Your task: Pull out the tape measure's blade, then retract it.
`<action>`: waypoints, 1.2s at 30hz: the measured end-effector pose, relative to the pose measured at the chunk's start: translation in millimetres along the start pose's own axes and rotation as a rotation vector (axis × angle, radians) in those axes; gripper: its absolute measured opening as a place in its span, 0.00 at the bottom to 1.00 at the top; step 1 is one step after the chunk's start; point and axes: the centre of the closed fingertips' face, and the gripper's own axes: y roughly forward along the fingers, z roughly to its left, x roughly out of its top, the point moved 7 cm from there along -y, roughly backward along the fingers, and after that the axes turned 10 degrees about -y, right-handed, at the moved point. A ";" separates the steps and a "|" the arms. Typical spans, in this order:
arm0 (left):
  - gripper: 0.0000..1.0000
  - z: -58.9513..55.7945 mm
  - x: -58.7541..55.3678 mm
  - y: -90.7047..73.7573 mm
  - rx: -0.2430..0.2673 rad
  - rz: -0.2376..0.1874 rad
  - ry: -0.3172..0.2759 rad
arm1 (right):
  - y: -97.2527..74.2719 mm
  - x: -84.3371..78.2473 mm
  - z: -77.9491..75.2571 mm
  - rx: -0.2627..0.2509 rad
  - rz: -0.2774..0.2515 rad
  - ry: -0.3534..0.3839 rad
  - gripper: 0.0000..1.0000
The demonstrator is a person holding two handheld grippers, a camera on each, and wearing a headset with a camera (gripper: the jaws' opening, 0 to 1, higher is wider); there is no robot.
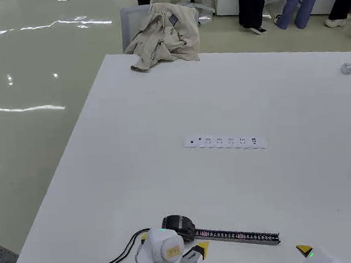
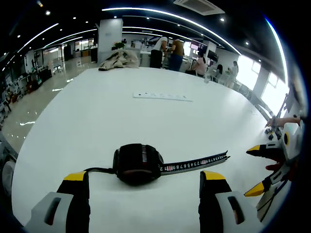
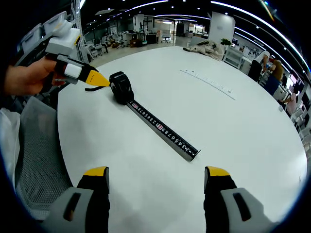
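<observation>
Tape measure (image 1: 179, 225) lies flat at the near edge of the white table (image 1: 162, 108) with its blade (image 1: 237, 236) drawn out, so the pull looks done and the retraction is left. Its long axis runs left to right, with the black case on the left and the hooked tip pointing right. The left gripper (image 2: 145, 175) gapes wide just short of the case, and the right gripper (image 3: 156, 171) hangs open near the tip, neither holding anything.

Small printed numerals ran along the pulled-out blade (image 3: 163, 131) of the black tape measure (image 3: 121, 85), which lay on the white bench (image 3: 238, 145). They were light single digits in counting order, roughly 1 to 9, repeating along its length. A few figures near the case were red. Finer markings were too blurred to read.
</observation>
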 end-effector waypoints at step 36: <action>0.86 6.8 -1.2 28.3 0.058 0.017 -0.021 | 30.3 -0.9 -33.4 0.112 0.059 -0.216 0.78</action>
